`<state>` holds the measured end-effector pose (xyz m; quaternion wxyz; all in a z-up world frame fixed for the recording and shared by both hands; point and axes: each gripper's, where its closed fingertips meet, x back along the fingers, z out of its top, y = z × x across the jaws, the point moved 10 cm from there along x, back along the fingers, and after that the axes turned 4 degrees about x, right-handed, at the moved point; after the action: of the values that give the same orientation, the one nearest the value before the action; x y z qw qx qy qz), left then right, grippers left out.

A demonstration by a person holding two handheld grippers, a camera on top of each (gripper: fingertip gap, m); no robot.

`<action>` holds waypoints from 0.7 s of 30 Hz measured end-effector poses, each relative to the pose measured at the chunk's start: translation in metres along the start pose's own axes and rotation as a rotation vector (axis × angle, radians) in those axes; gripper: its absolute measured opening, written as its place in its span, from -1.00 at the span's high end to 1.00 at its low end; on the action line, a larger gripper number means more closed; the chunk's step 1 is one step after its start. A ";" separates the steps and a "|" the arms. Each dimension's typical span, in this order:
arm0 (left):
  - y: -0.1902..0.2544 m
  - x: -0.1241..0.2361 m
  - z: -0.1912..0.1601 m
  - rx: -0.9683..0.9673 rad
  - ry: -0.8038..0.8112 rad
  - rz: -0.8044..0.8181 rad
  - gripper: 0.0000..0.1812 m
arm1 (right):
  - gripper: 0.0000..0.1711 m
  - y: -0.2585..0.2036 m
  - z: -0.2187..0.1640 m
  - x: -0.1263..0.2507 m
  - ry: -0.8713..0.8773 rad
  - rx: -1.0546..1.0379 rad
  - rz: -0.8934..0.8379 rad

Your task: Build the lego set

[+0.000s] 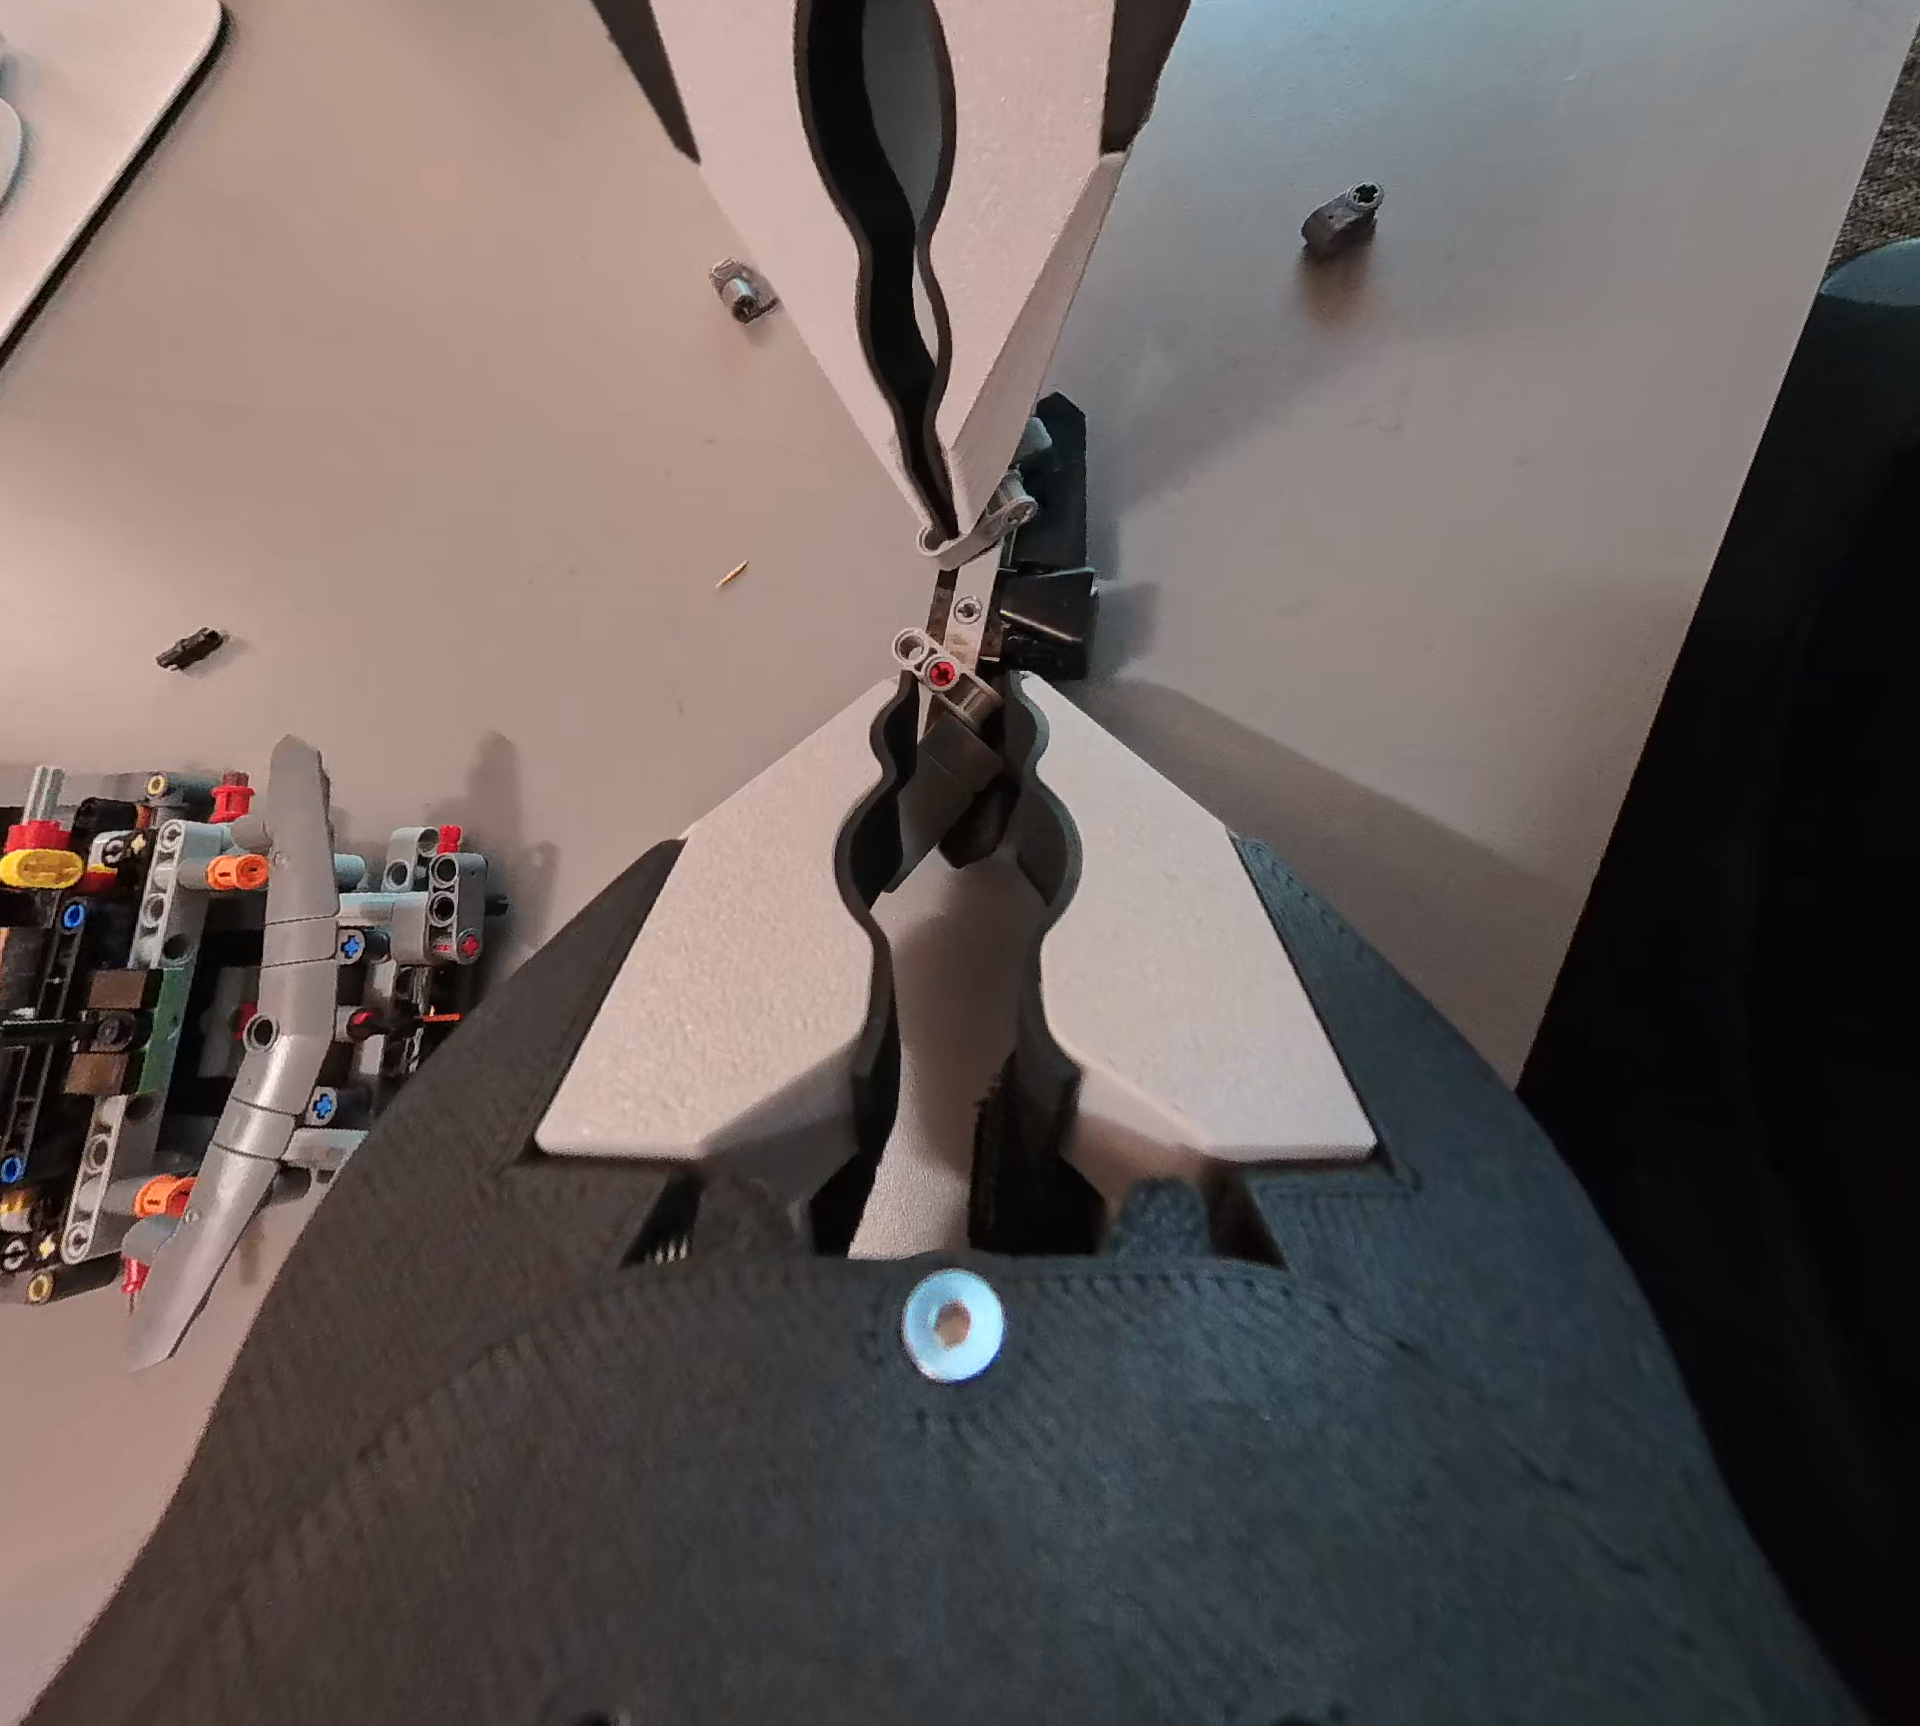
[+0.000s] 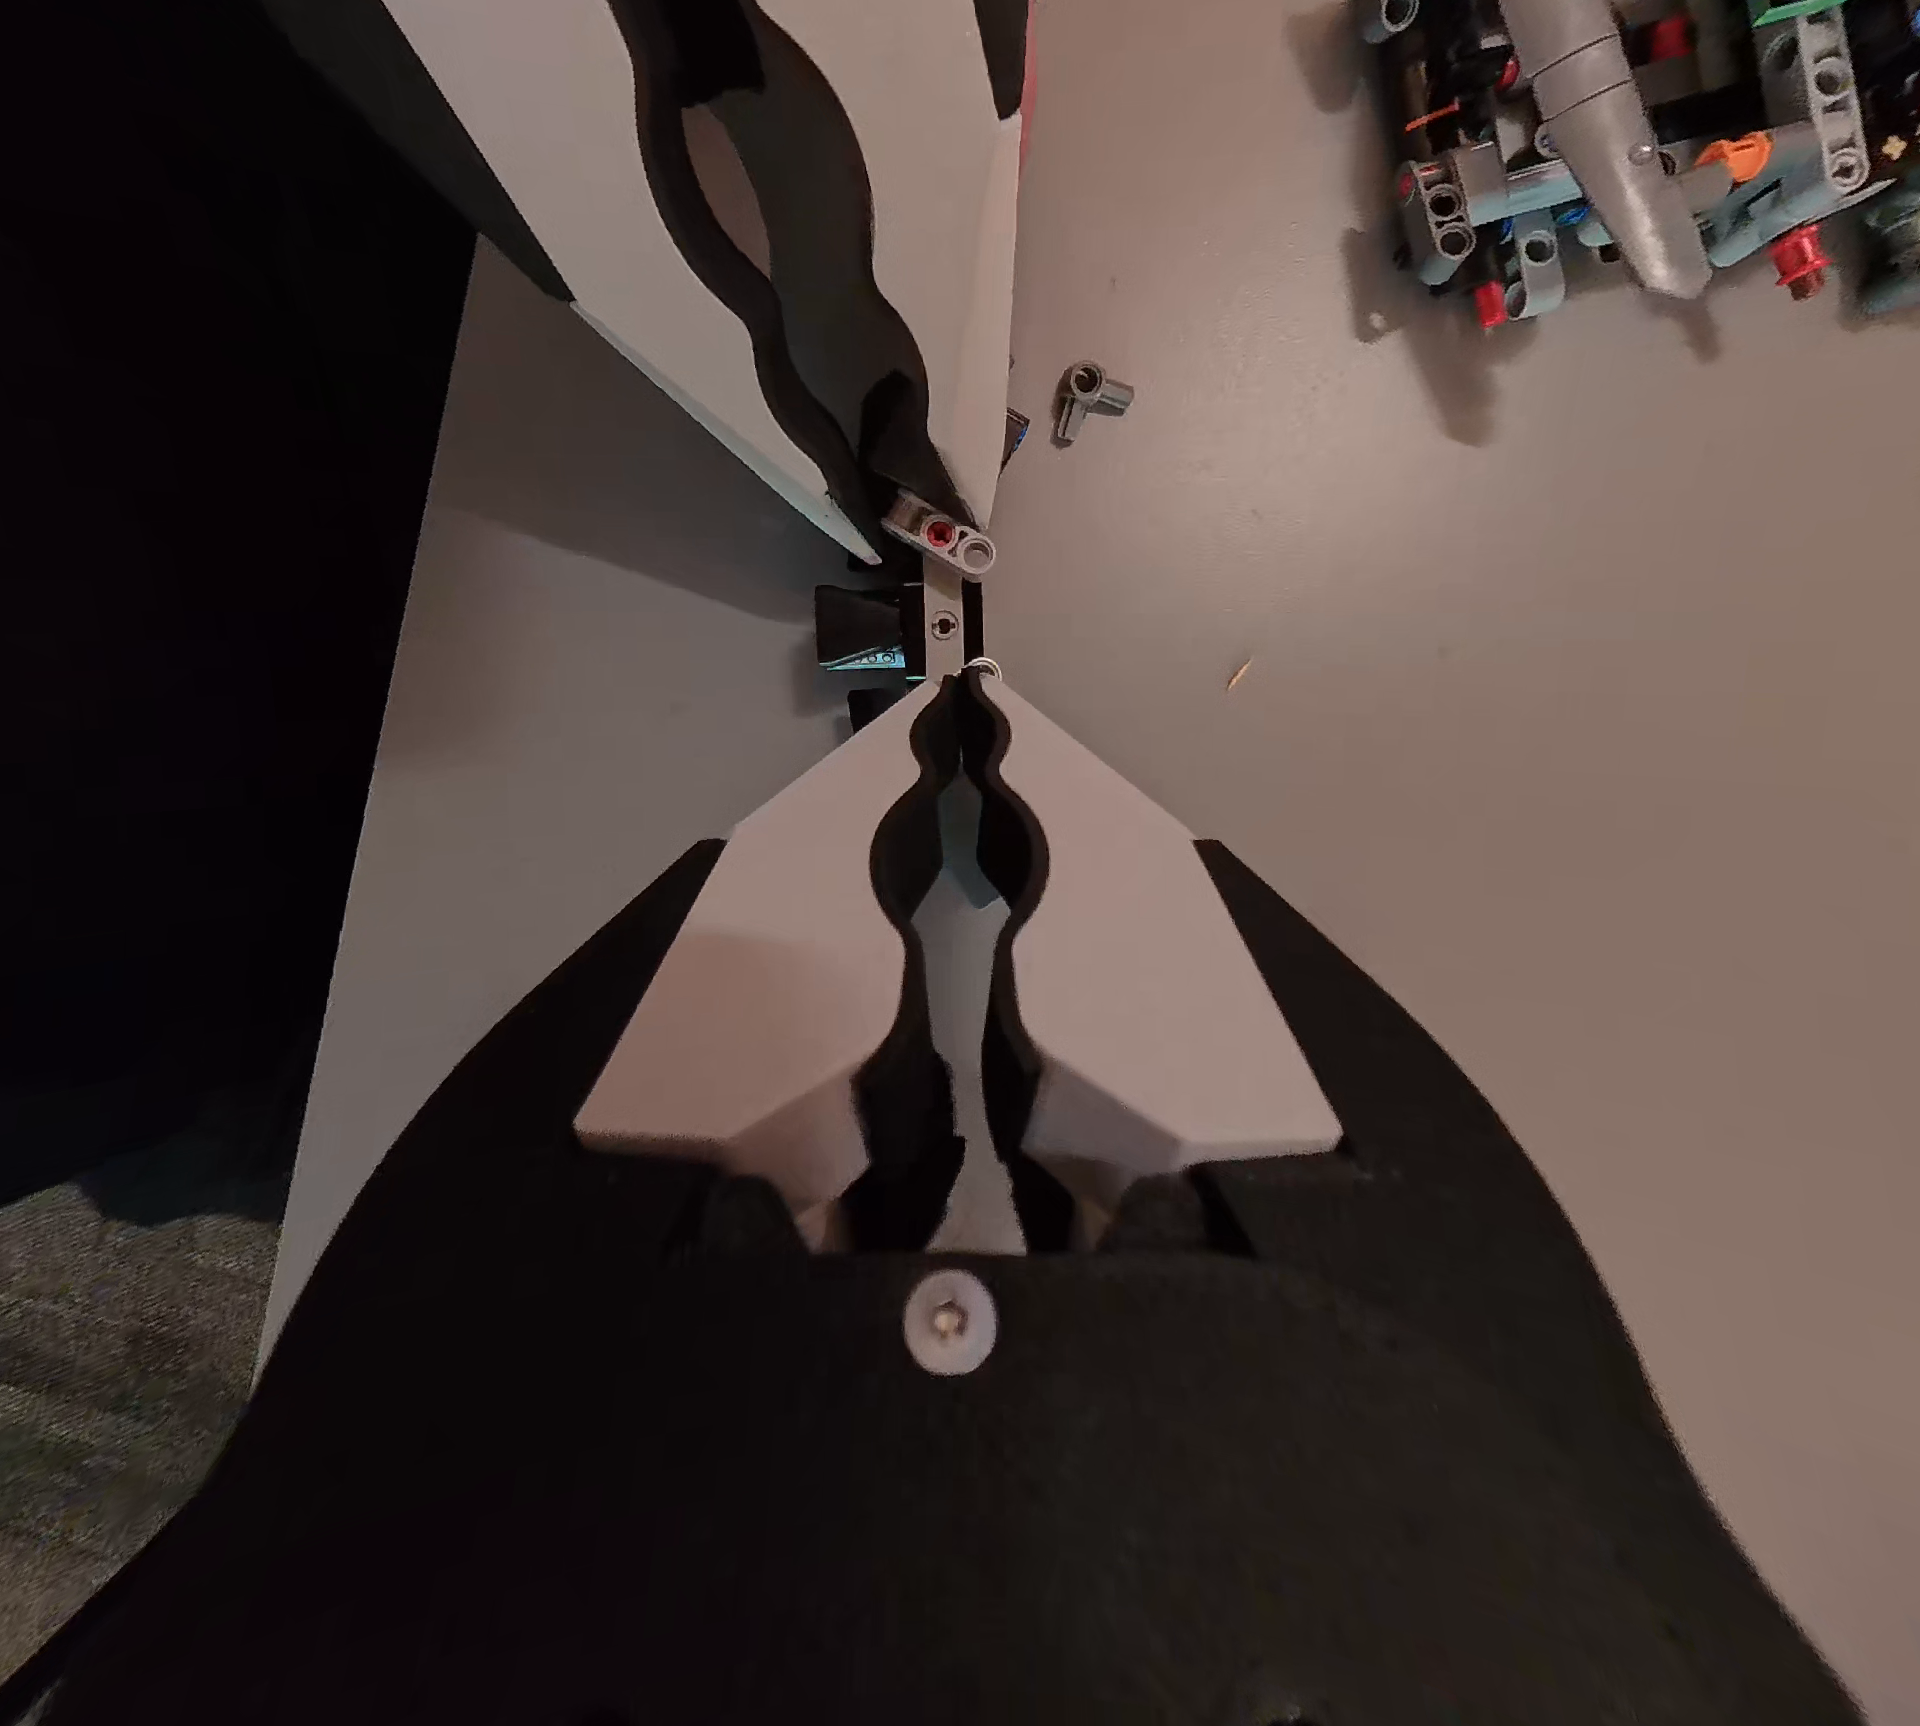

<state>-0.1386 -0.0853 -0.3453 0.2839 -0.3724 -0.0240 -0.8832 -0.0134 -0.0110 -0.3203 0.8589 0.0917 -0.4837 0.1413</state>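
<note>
Both hand-held grippers meet tip to tip over the near edge of the pale tabletop (image 1: pixel 416 429), sharing one small subassembly (image 1: pixel 951 637) held up between them. It's a short grey-and-black piece with a red pin showing in a round hole. The left hand-held gripper (image 1: pixel 961 700) is clamped on the end with the red pin and a dark block behind it. The right hand-held gripper (image 2: pixel 961 684) is pinched tight on the opposite end, where a light grey link sticks out.

Right under the meeting point, by the tabletop's edge, sits a black wedge part (image 2: pixel 857 632), partly hidden.

The main lego build (image 1: pixel 187 1001) sits off to one side, well apart from the grippers: a dense frame of black, grey and green beams with a long silver curved panel laid across it, plus red, orange, blue and yellow pins.

Loose bits on the tabletop: a grey connector (image 2: pixel 1091 398), a dark connector (image 1: pixel 1340 216) and a small black pin (image 1: pixel 190 648). A pale flat slab (image 1: pixel 94 97) lies in the far corner.

No bins or trays anywhere, and no readable writing.
</note>
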 end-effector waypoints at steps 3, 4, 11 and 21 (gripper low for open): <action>0.000 0.000 0.000 0.005 0.002 0.001 0.84 | 1.00 -0.003 -0.002 -0.001 0.014 -0.003 -0.023; 0.000 0.000 0.000 0.005 0.002 0.000 0.84 | 1.00 -0.002 -0.002 -0.001 0.019 -0.015 -0.025; 0.003 -0.002 -0.001 -0.008 -0.014 0.003 0.86 | 1.00 -0.001 0.001 0.016 0.044 -0.011 -0.035; 0.006 -0.003 0.004 -0.035 -0.013 -0.010 0.85 | 0.81 -0.008 -0.014 0.011 0.002 -0.016 -0.074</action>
<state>-0.1310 -0.0872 -0.3455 0.2727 -0.3828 -0.0123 -0.8826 0.0061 -0.0122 -0.3185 0.8647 0.1024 -0.4804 0.1054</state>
